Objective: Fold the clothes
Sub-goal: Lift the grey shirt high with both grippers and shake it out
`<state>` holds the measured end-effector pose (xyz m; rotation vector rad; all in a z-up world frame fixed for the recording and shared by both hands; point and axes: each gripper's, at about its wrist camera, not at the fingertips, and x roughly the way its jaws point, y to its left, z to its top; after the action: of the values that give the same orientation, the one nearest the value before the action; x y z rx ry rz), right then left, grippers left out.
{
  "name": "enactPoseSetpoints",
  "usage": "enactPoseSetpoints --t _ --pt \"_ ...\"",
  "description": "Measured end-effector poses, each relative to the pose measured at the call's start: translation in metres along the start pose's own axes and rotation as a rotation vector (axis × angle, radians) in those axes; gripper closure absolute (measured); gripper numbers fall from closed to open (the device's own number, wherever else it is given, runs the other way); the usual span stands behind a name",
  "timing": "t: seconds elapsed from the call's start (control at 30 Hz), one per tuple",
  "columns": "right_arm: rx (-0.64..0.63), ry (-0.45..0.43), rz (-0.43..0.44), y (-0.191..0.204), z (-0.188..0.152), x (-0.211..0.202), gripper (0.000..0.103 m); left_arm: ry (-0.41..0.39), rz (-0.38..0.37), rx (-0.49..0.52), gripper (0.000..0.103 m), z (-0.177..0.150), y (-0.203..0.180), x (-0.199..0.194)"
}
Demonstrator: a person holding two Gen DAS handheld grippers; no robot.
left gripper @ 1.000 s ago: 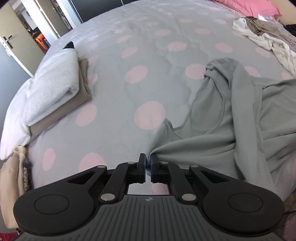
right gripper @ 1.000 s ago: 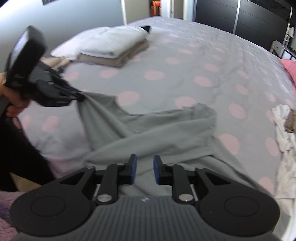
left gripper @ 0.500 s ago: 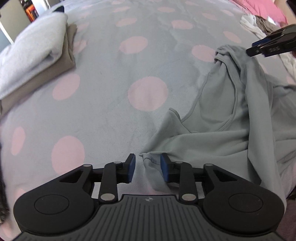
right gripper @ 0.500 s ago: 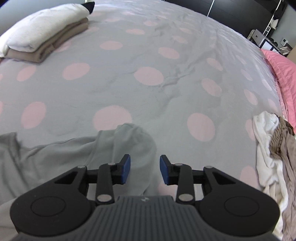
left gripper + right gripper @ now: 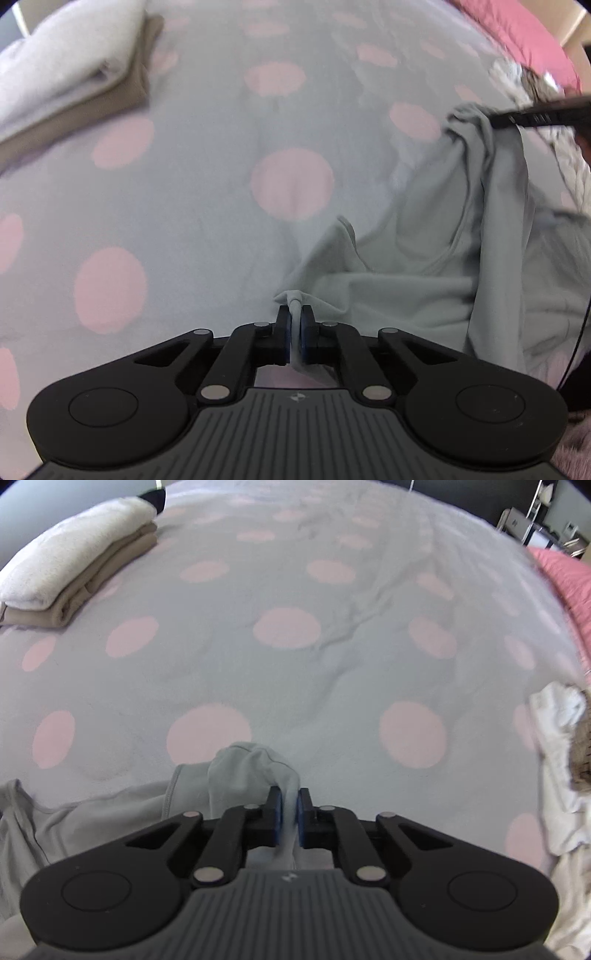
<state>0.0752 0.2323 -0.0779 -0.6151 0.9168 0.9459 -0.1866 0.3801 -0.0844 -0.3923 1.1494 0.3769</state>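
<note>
Right wrist: folded stack [image 5: 74, 576] far left.

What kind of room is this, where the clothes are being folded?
Most likely a bedroom. The work surface is a bed with a grey, pink-dotted cover and pink bedding at one edge. A folded stack sits on it, while both grippers pinch a grey top.

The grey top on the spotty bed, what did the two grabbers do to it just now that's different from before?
Half a second ago both grippers were open. Now the left gripper has shut on a corner of the soft grey top, and the right gripper has shut on another bunched edge of it. The folded white and beige pile and the grey pink-dotted bedspread stayed as they were.
</note>
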Motion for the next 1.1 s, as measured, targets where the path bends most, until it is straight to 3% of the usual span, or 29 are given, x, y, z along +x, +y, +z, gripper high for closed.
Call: enactPoseSetpoints --t 0.2,0.43,0.6,0.7,0.93,1.1 --pt "-0.015 -0.166 -0.152 -0.016 0.010 -0.095 0.095 -0.261 0.030 -0.009 0.100 0.020 -0.011 -0.072" --pt "-0.004 -0.395 -0.290 -0.037 0.004 -0.236 0.096 -0.651 0.120 -0.007 0.101 0.049 -0.033 -0.198" --pt "-0.008 -0.601 -0.342 -0.028 -0.016 -0.335 0.096 -0.940 0.187 0.030 0.101 0.041 -0.072 -0.294" --pt "0.017 -0.716 -0.358 -0.022 -0.035 -0.388 0.096 -1.074 0.188 0.050 0.101 0.027 -0.091 -0.341" --pt "0.065 -0.857 -0.411 -0.010 -0.073 -0.460 0.096 -1.258 0.153 0.096 0.101 -0.007 -0.133 -0.407" --pt "0.081 -0.924 -0.369 0.002 -0.109 -0.493 0.096 -1.293 0.171 0.103 0.101 -0.035 -0.140 -0.435"
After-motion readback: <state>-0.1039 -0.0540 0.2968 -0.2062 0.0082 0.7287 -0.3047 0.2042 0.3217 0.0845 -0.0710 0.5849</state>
